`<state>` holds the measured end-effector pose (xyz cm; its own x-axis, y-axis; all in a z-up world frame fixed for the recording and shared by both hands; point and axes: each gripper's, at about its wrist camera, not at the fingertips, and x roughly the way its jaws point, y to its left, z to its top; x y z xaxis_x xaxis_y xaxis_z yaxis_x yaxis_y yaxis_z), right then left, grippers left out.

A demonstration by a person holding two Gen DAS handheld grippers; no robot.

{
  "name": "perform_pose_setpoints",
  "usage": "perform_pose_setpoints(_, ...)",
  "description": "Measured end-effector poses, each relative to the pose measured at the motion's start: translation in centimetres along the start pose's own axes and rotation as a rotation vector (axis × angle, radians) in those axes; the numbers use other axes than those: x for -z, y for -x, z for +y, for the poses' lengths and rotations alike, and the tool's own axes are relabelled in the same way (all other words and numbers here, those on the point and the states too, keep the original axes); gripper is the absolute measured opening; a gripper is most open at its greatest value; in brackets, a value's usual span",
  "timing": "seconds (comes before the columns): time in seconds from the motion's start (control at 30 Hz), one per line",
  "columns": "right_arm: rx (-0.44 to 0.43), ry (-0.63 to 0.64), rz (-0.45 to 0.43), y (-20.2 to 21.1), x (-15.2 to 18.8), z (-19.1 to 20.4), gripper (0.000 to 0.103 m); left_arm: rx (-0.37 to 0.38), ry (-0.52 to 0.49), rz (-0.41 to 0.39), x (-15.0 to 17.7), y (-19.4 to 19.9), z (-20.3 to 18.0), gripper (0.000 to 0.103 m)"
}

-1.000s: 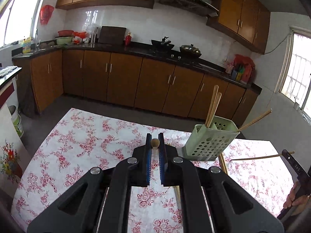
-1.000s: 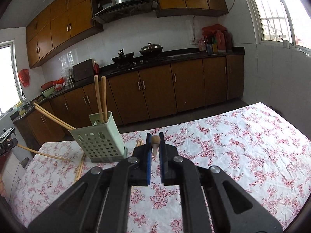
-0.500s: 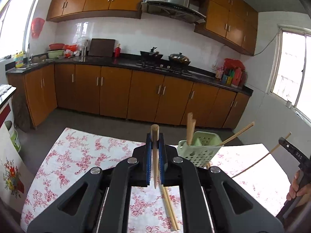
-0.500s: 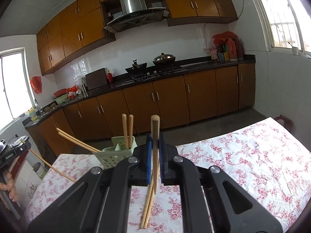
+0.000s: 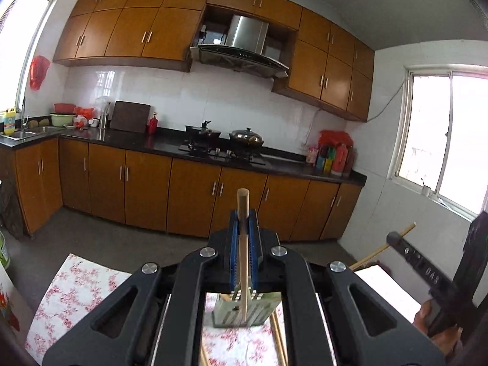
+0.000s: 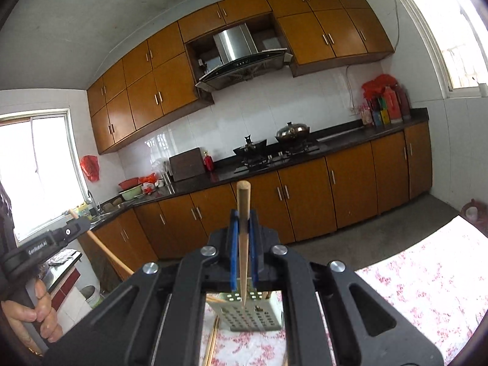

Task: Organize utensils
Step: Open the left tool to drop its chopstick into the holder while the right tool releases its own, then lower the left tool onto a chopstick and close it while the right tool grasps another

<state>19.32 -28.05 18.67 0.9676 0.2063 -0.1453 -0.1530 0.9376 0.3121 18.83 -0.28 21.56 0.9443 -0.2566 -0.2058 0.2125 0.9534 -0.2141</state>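
My left gripper (image 5: 243, 222) is shut on a wooden chopstick (image 5: 243, 244), held upright with its thin tip above the pale green perforated utensil holder (image 5: 244, 314). My right gripper (image 6: 243, 222) is shut on another wooden chopstick (image 6: 243, 244), its tip also over the holder (image 6: 253, 314). The right gripper with its chopstick shows at the right edge of the left wrist view (image 5: 405, 253). The left gripper shows at the left edge of the right wrist view (image 6: 45, 244). More chopsticks (image 5: 279, 335) lie on the floral tablecloth beside the holder.
The table with the floral cloth (image 5: 79, 286) lies below both grippers. Kitchen cabinets (image 5: 146, 189), a dark counter with pots (image 5: 225, 137) and a range hood stand behind. Windows are on both sides.
Both grippers have risen and tilted up, so the chopsticks now stand upright over the holder. The holder has dropped to the bottom of both views.
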Motion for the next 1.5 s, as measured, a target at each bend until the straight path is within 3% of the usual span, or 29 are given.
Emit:
perform_pose_setpoints(0.4, 0.038, -0.022, 0.036, -5.8, 0.8, -1.0, 0.008, -0.063, 0.040, -0.079, 0.0, -5.0, -0.3, 0.007)
perform_pose_setpoints(0.93, 0.034, -0.012, 0.135, -9.4, 3.7, -1.2, 0.012, -0.073, 0.050, 0.097, 4.3, -9.8, 0.8, 0.007)
perform_pose_setpoints(1.3, 0.118, -0.025, 0.076, -3.7, 4.1, -3.2, 0.024, -0.104, 0.085, 0.085, 3.4, -5.1, 2.8, 0.008)
perform_pose_setpoints(1.5, 0.226, -0.069, 0.208, -1.3, 9.5, -7.2, 0.026, -0.149, 0.078, 0.128, 6.1, -1.5, 5.1, 0.008)
